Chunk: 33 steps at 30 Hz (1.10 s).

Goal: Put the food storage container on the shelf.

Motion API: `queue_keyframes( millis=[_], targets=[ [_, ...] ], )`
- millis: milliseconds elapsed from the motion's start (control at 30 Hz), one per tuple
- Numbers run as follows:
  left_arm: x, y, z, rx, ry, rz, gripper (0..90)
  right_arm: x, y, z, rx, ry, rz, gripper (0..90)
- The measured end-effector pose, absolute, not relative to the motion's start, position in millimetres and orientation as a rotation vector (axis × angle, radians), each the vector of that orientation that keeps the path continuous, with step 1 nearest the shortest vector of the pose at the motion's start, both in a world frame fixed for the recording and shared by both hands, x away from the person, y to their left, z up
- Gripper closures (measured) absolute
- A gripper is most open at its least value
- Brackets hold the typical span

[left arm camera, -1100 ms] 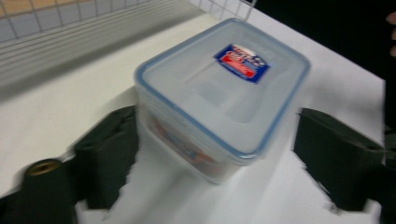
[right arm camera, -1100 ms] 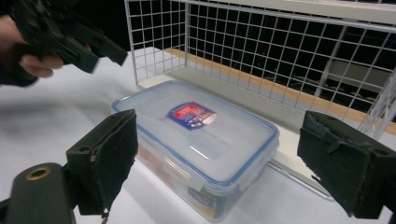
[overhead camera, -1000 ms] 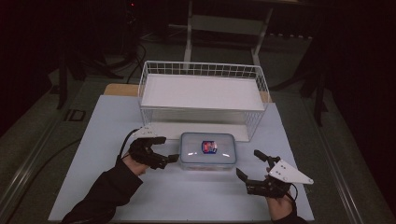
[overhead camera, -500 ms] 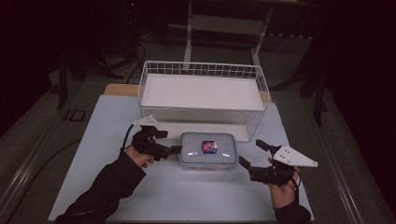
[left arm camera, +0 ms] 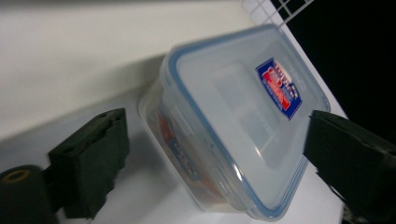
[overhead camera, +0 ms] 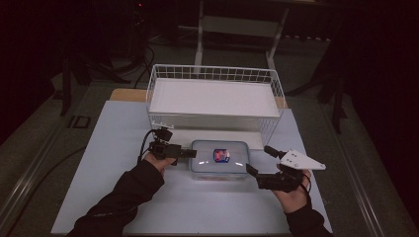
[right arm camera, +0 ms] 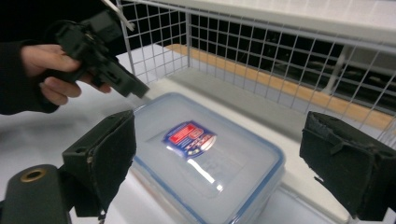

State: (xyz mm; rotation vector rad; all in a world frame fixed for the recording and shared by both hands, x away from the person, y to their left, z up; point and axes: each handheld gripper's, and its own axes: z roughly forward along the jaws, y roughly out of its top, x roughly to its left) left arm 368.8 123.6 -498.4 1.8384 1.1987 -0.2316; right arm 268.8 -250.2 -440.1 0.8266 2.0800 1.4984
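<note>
both forearms came in from the bottom edge, dark sleeves on. left gripper [overhead camera: 190, 153] was held level, pointing right, jaws spread wide. right gripper [overhead camera: 259, 160] sat angled up-left, jaws wide apart too.

Overhead forward-down — two close tong-mounted views
</note>
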Motion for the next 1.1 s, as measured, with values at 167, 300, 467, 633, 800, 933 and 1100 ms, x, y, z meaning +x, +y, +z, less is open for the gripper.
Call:
queue_keyframes(
  millis=[167,300,467,633,800,933,1100],
  targets=[
    [374,121,-511,1.833,1.246,-0.34,15.6,269,-249,-447,0.836,2.12,1.5,13.4],
    [378,122,-520,1.801,1.256,-0.431,26.5,270,-249,-449,0.846,2.127,1.501,13.5],
    [382,122,-525,1.76,1.228,-0.552,40.7,270,-250,-450,0.858,2.127,1.499,13.6],
    [381,124,-523,1.779,1.2,-0.539,44.9,273,-252,-453,0.886,2.14,1.49,13.9],
    [374,125,-518,1.796,1.148,-0.512,50.3,282,-254,-461,0.947,2.183,1.462,14.5],
    [368,125,-515,1.803,1.123,-0.488,52.8,293,-257,-470,1.037,2.208,1.446,14.6],
    [358,126,-511,1.835,1.054,-0.434,54.7,304,-262,-481,1.124,2.247,1.444,16.0]
  ],
)
